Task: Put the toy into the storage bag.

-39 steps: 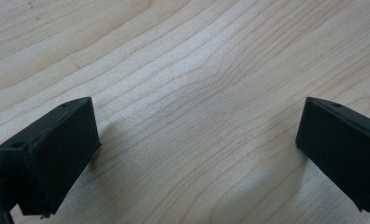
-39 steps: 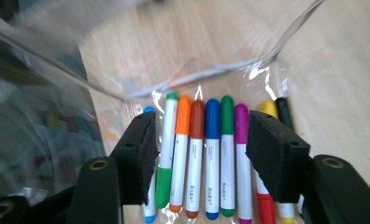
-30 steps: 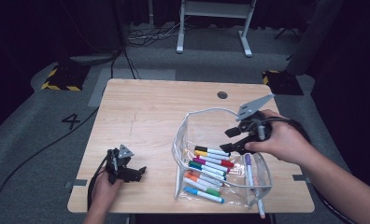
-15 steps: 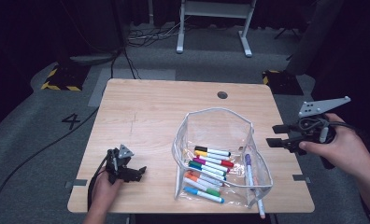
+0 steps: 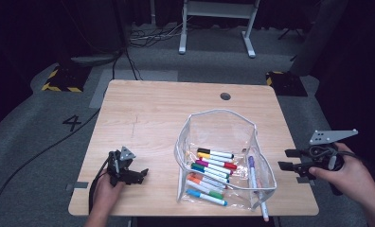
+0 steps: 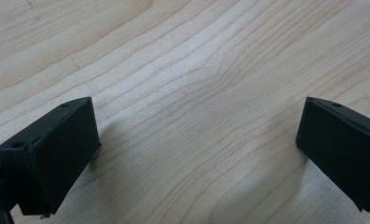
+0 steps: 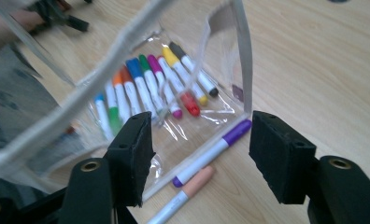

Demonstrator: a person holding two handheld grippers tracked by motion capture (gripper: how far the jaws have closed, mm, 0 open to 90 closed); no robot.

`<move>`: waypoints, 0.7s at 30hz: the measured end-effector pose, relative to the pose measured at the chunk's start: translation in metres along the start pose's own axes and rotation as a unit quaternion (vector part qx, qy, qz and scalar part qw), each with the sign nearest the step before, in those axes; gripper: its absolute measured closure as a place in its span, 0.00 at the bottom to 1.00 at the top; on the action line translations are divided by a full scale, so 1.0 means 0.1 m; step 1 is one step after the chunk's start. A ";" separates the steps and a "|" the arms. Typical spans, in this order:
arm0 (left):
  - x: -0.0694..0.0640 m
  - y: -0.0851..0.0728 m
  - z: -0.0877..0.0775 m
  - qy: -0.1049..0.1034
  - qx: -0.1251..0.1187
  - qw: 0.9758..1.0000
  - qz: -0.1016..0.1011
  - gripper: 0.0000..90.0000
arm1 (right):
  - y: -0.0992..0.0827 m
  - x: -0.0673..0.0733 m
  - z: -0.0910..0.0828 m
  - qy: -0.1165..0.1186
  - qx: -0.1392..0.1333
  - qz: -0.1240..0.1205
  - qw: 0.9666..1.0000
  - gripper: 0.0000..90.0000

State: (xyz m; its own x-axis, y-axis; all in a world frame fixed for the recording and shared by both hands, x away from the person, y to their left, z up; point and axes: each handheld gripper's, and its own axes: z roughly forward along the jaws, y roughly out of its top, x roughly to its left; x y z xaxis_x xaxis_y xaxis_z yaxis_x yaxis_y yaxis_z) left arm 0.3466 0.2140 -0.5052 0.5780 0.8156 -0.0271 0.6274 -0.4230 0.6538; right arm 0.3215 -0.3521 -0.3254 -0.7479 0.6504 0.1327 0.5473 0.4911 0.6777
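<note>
A clear plastic pouch [image 5: 218, 127] with a white zip rim stands open on the wooden table [image 5: 157, 113], and several coloured markers [image 5: 214, 165] lie inside it. A purple-capped marker [image 7: 220, 144] and a peach-capped marker [image 7: 192, 184] lie along the pouch's right side. My right gripper [image 5: 283, 160] hovers open at the table's right edge, apart from the pouch, which shows ahead of it in the right gripper view [image 7: 202, 135]. My left gripper [image 5: 140, 174] rests open on the table's front left; in the left gripper view [image 6: 197, 140] its jaws stand wide apart over bare wood.
A round cable hole [image 5: 225, 96] sits near the table's back edge. Behind the table are white stand legs [image 5: 214, 28], cables on the grey floor and two black-and-yellow striped blocks [image 5: 62, 78]. A "4" [image 5: 72, 123] is marked on the floor at left.
My right gripper has left the pouch's upper right rim and drawn back to the table's right edge, then nearer the front. The left gripper has not moved.
</note>
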 end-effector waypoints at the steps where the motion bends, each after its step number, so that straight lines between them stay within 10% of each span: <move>1: 0.00 0.00 0.00 -0.001 0.000 1.000 -0.001 0.00 | -0.04 -0.01 0.03 -0.002 0.001 0.002 1.000 0.44; 21: 0.00 0.00 0.00 0.000 0.000 1.000 -0.001 0.00 | -1.03 0.08 0.87 0.007 0.071 0.046 0.996 0.42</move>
State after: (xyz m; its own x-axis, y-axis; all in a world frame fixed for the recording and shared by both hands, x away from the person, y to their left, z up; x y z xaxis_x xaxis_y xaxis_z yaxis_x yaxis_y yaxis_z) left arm 0.3467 0.2138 -0.5053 0.5768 0.8164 -0.0291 0.6284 -0.4206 0.6544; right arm 0.2921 -0.3468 -0.4571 -0.6971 0.6887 0.1994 0.6600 0.5078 0.5536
